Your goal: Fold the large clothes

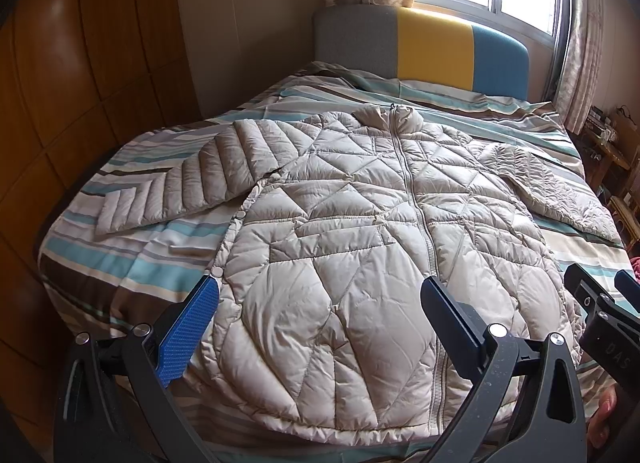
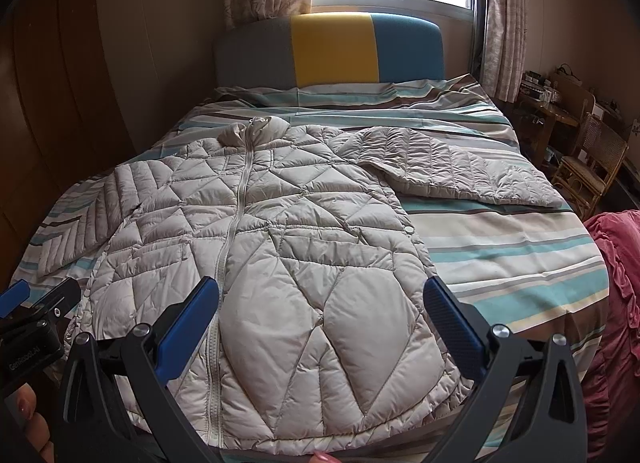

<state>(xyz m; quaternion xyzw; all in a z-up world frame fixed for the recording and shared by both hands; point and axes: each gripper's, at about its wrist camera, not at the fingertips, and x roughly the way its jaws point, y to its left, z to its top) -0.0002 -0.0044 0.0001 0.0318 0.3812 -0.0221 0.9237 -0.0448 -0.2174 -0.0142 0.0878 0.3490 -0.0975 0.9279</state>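
Note:
A large beige quilted down jacket [image 1: 352, 223] lies flat and zipped on the striped bed, collar toward the headboard, both sleeves spread out to the sides. It also shows in the right wrist view [image 2: 280, 243]. My left gripper [image 1: 320, 291] is open and empty, held above the jacket's hem on its left half. My right gripper [image 2: 320, 291] is open and empty above the hem on the right half. The right gripper's body shows at the right edge of the left wrist view [image 1: 600, 303].
The bed [image 2: 500, 255] has a striped cover and a grey, yellow and blue headboard [image 2: 332, 51]. A wooden wardrobe [image 1: 60, 103] stands to the left. A wicker chair [image 2: 588, 167] and a desk stand on the right. A red cloth [image 2: 616, 303] lies at the bed's right side.

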